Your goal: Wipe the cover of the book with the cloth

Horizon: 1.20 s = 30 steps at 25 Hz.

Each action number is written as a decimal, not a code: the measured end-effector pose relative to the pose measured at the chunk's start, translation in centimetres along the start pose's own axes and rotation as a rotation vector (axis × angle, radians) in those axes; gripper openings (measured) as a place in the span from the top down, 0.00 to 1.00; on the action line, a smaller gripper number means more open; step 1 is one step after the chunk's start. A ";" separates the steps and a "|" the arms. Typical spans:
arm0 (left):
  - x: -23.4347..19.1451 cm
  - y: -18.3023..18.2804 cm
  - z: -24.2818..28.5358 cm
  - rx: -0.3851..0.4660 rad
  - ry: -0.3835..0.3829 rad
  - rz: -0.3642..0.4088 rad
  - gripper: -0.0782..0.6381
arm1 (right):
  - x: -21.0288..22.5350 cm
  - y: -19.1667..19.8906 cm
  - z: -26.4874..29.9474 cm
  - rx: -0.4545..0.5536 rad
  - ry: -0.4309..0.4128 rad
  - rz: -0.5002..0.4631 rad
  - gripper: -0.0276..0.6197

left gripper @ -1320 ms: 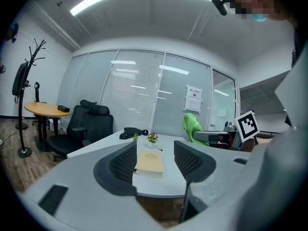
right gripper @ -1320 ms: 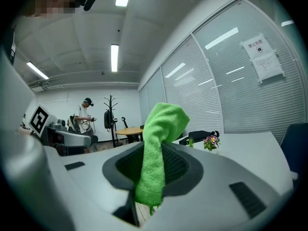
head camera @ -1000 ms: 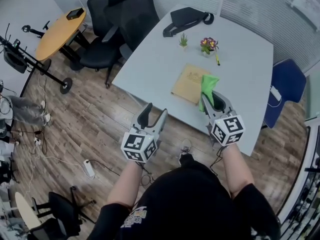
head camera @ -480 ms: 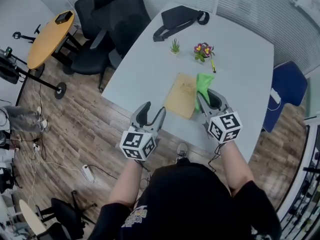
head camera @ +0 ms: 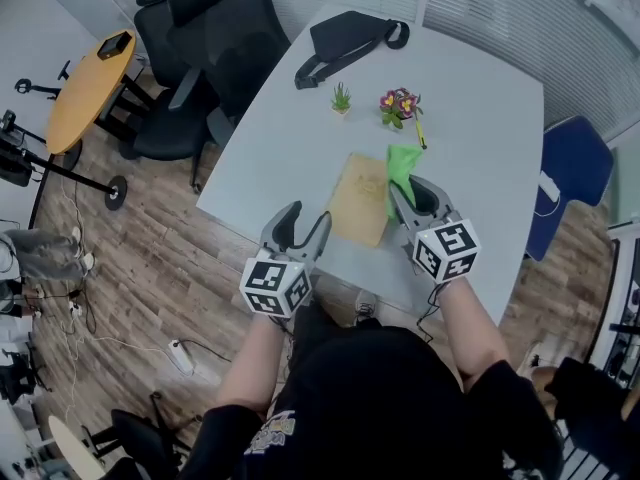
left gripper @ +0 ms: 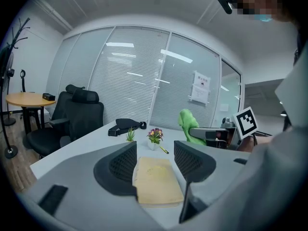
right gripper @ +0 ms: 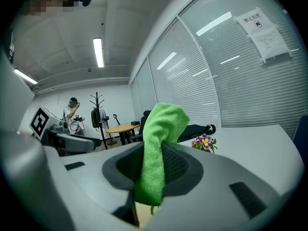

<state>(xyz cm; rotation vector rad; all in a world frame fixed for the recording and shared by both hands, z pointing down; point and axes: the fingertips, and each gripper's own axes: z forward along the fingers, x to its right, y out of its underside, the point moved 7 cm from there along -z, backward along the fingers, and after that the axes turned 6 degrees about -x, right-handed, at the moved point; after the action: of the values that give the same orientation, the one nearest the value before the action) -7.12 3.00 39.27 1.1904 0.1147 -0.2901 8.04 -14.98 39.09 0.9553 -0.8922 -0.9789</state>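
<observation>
Green cloth (head camera: 402, 163) pinched in right claw (head camera: 405, 187), near tan book (head camera: 358, 200); left claw (head camera: 306, 216) open, empty

The green cloth (head camera: 403, 160) and right tongs (head camera: 411, 187) hide the right side of the book (head camera: 358, 200). Marks on its cover are too small to read.

We can't read any text here. The white paper notice (left gripper: 201, 88) on the glass partition has a red heading, print too small. The tan book cover (left gripper: 156, 177) has a faint mark, illegible. The black-and-white square-marker cube (head camera: 446, 250) shows pattern only, no letters.
</observation>
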 end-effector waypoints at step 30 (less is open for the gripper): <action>-7.6 4.1 15.9 -0.421 0.549 0.113 0.57 | 0.5 1.6 8.4 -0.122 0.426 0.166 0.81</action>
<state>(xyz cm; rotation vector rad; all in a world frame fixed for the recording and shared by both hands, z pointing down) -14.31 -9.12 50.63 0.8260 0.5579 0.1643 0.91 -17.05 43.40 0.9237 -0.5367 -0.6463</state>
